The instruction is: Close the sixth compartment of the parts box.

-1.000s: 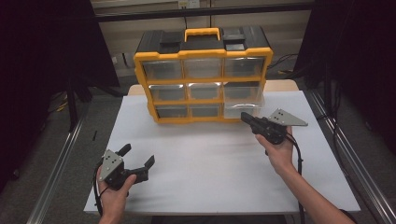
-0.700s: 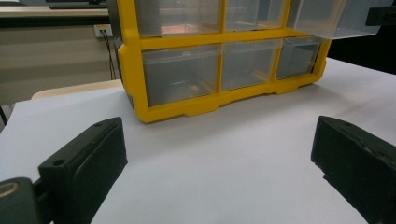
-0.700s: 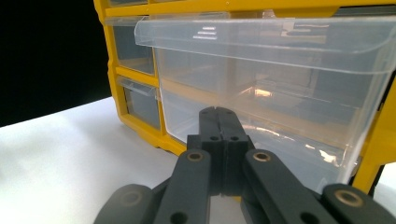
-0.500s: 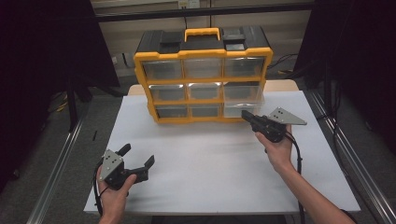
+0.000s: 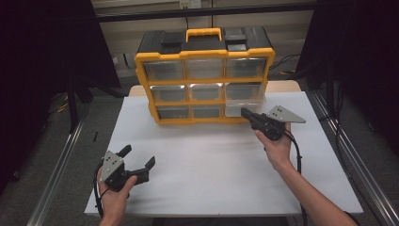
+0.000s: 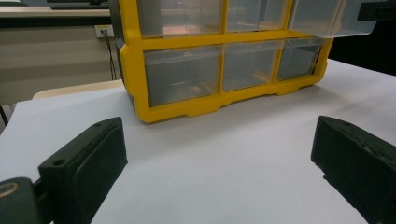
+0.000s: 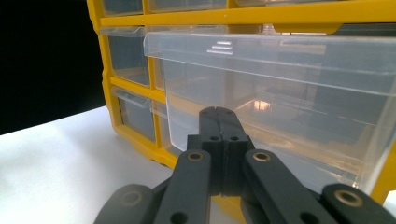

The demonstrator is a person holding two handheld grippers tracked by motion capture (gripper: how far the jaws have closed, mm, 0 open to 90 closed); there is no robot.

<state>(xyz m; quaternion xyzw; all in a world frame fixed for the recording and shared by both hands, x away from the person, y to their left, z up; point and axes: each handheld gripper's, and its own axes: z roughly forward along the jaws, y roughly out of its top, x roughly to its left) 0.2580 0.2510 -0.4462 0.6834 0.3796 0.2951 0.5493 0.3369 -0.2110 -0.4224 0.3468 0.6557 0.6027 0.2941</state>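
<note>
Drawer (image 5: 242,108) at the cabinet's (image 5: 205,77) five o'clock corner sticks out. Right tool (image 5: 244,113), clenched empty, touches it; a skewed push could jam it. Left tool (image 5: 137,157) rests released.

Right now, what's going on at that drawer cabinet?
A person works at a yellow drawer cabinet on the white table with tongs in each hand. The right tongs are shut, their tips at the front of a clear drawer on the cabinet's right side, which stands pulled partway out. Whether the tips touch it is hard to tell. The left tongs are open near the table's front edge, holding nothing.
</note>
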